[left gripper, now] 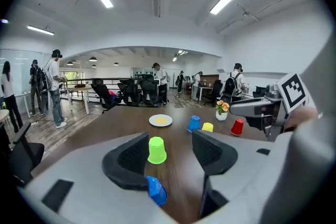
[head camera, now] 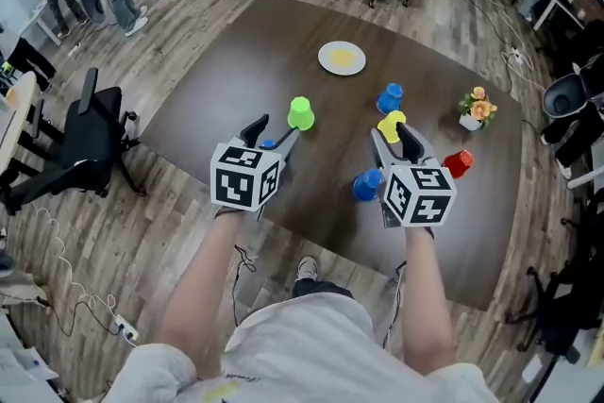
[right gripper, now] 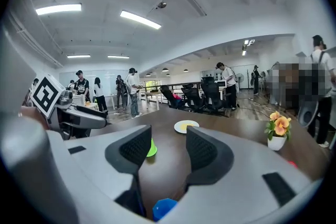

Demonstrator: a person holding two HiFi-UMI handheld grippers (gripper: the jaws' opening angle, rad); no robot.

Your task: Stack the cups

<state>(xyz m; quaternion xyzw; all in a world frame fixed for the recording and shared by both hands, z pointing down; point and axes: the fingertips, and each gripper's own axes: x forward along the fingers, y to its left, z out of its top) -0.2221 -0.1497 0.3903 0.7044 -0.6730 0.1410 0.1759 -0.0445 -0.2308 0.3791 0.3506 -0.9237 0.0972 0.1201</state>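
Observation:
Several upside-down cups stand on the dark table [head camera: 236, 52]: a green cup [head camera: 300, 113], a blue cup [head camera: 390, 98], a yellow cup [head camera: 391, 125], a red cup [head camera: 459, 163] and a second blue cup [head camera: 367, 185]. A third blue cup [head camera: 268, 145] shows beside my left gripper [head camera: 274, 133]. In the left gripper view, my left gripper [left gripper: 169, 147] is open, with the green cup [left gripper: 156, 150] ahead between the jaws, untouched, and a blue cup [left gripper: 156, 191] low down. My right gripper [right gripper: 169, 144] is open and empty above a blue cup [right gripper: 165, 210].
A white plate [head camera: 342, 58] with something yellow on it lies toward the table's far side. A small flower pot [head camera: 475, 109] stands at the right. Office chairs [head camera: 80, 142] surround the table, and people stand at the far left.

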